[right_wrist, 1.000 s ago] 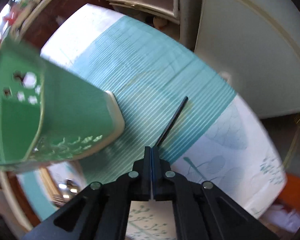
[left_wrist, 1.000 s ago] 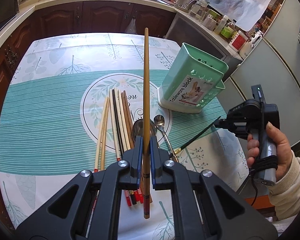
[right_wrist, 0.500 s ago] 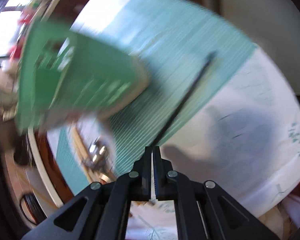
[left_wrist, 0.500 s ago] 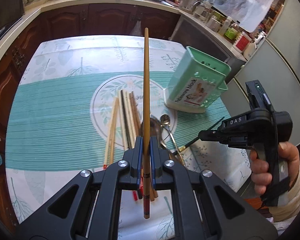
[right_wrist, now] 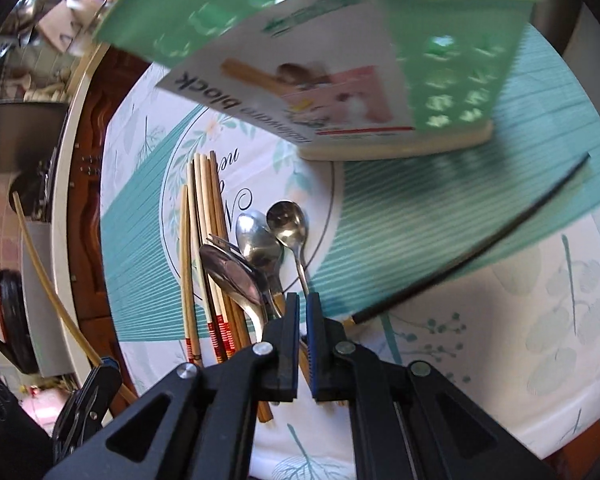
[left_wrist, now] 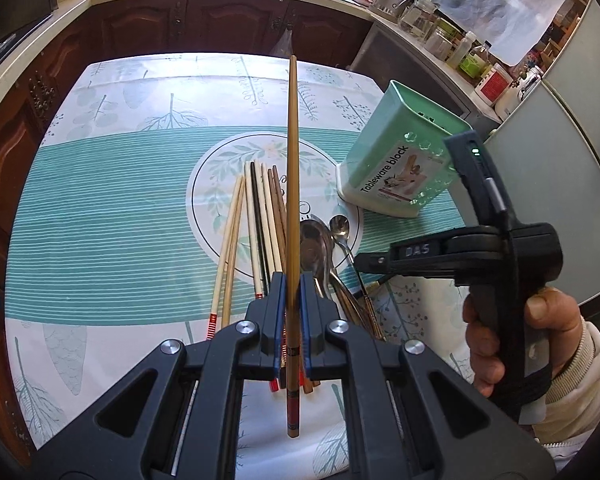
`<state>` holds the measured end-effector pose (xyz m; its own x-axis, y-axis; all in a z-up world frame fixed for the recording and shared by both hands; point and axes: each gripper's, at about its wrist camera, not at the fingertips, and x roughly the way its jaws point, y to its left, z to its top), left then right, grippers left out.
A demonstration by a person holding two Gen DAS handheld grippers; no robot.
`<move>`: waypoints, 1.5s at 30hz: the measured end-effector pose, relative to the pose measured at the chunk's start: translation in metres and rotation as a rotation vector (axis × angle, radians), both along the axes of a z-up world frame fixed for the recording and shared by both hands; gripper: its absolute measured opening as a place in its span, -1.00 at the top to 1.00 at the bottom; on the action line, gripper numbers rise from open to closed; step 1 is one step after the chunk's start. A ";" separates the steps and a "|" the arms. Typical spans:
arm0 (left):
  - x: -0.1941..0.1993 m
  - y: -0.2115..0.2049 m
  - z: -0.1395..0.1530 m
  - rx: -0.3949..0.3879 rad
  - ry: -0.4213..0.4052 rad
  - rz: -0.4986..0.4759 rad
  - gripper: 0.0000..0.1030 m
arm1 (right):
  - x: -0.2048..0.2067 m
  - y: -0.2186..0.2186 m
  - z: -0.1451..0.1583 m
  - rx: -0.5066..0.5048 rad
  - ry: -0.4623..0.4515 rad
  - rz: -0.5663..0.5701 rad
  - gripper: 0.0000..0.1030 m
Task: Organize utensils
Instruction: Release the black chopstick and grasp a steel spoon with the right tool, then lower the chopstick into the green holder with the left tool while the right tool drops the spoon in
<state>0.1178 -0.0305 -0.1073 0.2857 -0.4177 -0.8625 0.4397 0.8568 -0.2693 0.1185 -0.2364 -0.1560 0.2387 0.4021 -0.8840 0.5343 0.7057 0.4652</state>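
My left gripper [left_wrist: 293, 280] is shut on a long brown chopstick [left_wrist: 292, 160], which points away over the table. Beneath it lie several loose chopsticks [left_wrist: 256, 220] and spoons [left_wrist: 320, 240]. The mint-green tableware holder [left_wrist: 400, 160] stands upright at the right. A hand [left_wrist: 492, 340] carries my right gripper [left_wrist: 360, 258], whose tip points left over the spoon handles. In the right wrist view that gripper [right_wrist: 303, 300] is shut with nothing between its fingers, just above the spoons [right_wrist: 260, 248]. A black chopstick [right_wrist: 480, 252] lies on the cloth to its right, and the holder [right_wrist: 340, 40] looms behind.
A teal and white tablecloth [left_wrist: 100, 220] covers the table. Dark wood cabinets and a counter crowded with jars and bottles [left_wrist: 460, 48] run along the back and right. A pale appliance [left_wrist: 560, 200] stands close by the table's right edge.
My right gripper has swung left from over the black chopstick to above the spoons, rolling as it went. The black chopstick stays on the cloth. My left gripper keeps holding its chopstick.
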 end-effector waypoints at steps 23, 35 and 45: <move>0.008 -0.045 0.065 -0.098 -0.160 -0.040 0.91 | -0.009 0.005 0.007 -0.071 -0.146 0.171 0.94; 0.041 -0.140 0.148 -0.258 -0.516 0.002 0.91 | -0.081 -0.086 0.142 -0.233 -0.752 -0.076 0.94; 0.064 -0.197 0.119 -0.234 -0.640 0.052 0.91 | -0.060 -0.135 0.120 -0.402 -0.997 -0.338 0.94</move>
